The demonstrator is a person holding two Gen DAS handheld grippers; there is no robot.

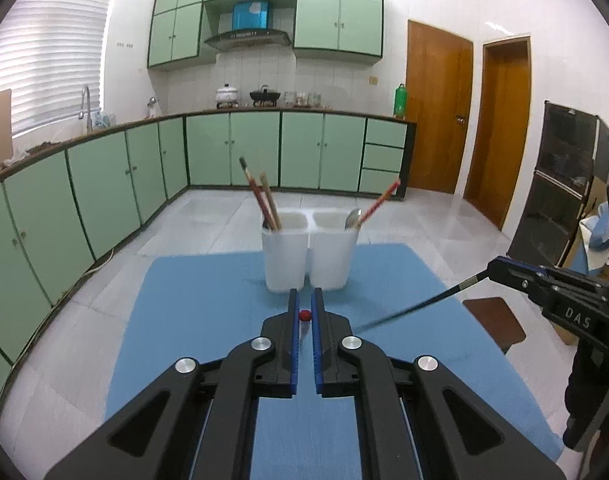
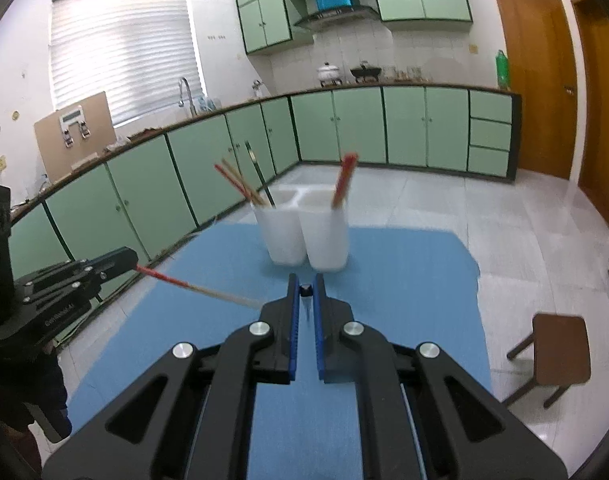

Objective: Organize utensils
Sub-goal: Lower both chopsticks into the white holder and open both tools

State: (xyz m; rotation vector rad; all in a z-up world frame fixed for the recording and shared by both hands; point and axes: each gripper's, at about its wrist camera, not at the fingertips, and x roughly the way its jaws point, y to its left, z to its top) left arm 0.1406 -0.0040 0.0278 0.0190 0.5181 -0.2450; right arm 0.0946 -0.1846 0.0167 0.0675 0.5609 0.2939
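Note:
A white two-compartment utensil holder (image 1: 308, 256) stands on the blue table (image 1: 208, 312); it also shows in the right wrist view (image 2: 304, 236). Its left cup holds several chopsticks (image 1: 260, 196), its right cup a red chopstick (image 1: 378, 200) and a spoon (image 1: 351, 218). My left gripper (image 1: 305, 305) is shut on a red chopstick seen end-on (image 1: 305, 315); that chopstick shows side-on in the right wrist view (image 2: 192, 286). My right gripper (image 2: 305, 286) is shut on a black chopstick (image 2: 305, 290), which shows side-on in the left wrist view (image 1: 420, 306). Both grippers hover in front of the holder.
A brown stool (image 2: 556, 348) stands right of the table. Green cabinets (image 1: 104, 184) run along the left and far walls. A dark shelf unit (image 1: 560, 184) and wooden doors (image 1: 438, 108) are at the right.

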